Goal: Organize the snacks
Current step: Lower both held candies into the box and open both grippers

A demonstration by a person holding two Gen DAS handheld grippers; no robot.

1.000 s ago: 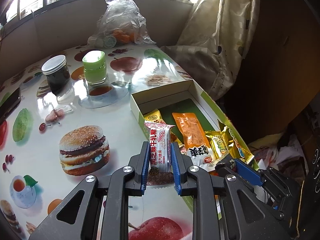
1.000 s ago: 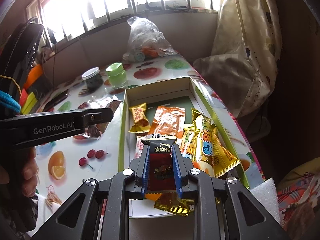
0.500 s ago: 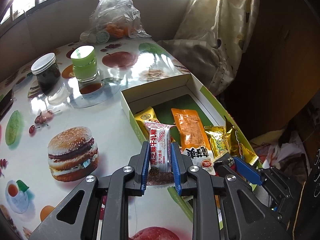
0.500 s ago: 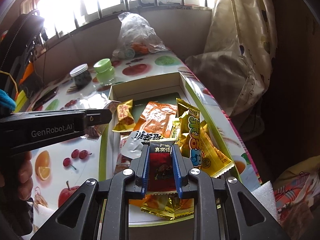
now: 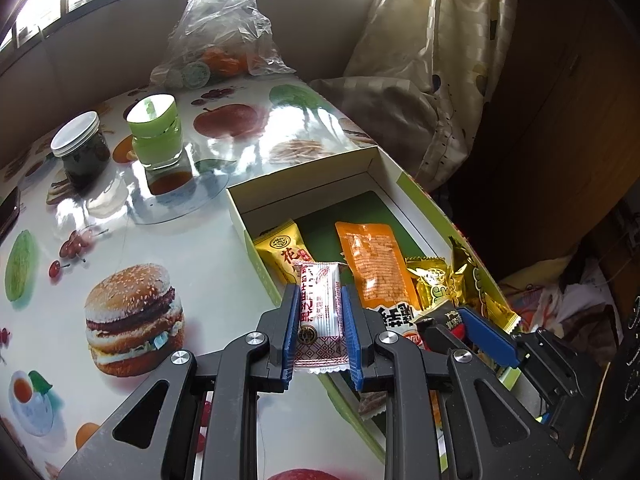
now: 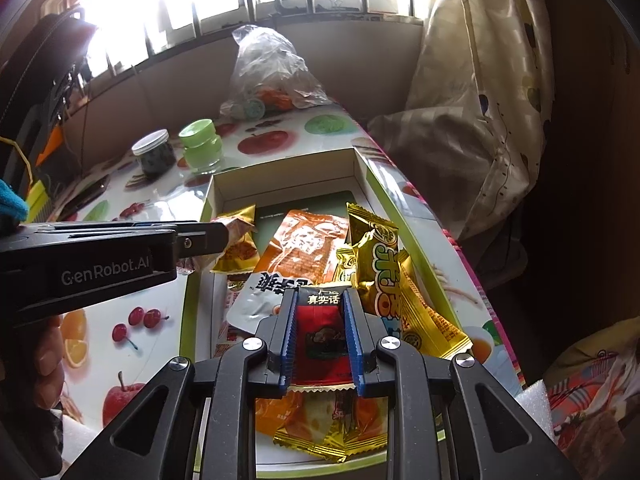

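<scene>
My left gripper (image 5: 320, 300) is shut on a white and red candy packet (image 5: 320, 316), held over the left wall of the open green-lined box (image 5: 304, 176). My right gripper (image 6: 319, 300) is shut on a red and black snack packet (image 6: 323, 336), held over the box's near half. The box (image 6: 280, 170) holds an orange packet (image 6: 308, 246), gold packets (image 6: 380, 268) and a small yellow packet (image 5: 286, 254). The left gripper also shows in the right wrist view (image 6: 208, 238), at the box's left side.
The fruit-print table (image 5: 160, 248) carries a dark jar with a white lid (image 5: 80, 148), a green-lidded jar (image 5: 158, 136) and a clear plastic bag (image 5: 224, 32) at the back. A phone (image 5: 8, 212) lies at the left edge. A curtain (image 5: 432, 60) hangs on the right.
Both grippers have moved forward and right over the box, each still holding its packet. The box and its snacks look closer now.
</scene>
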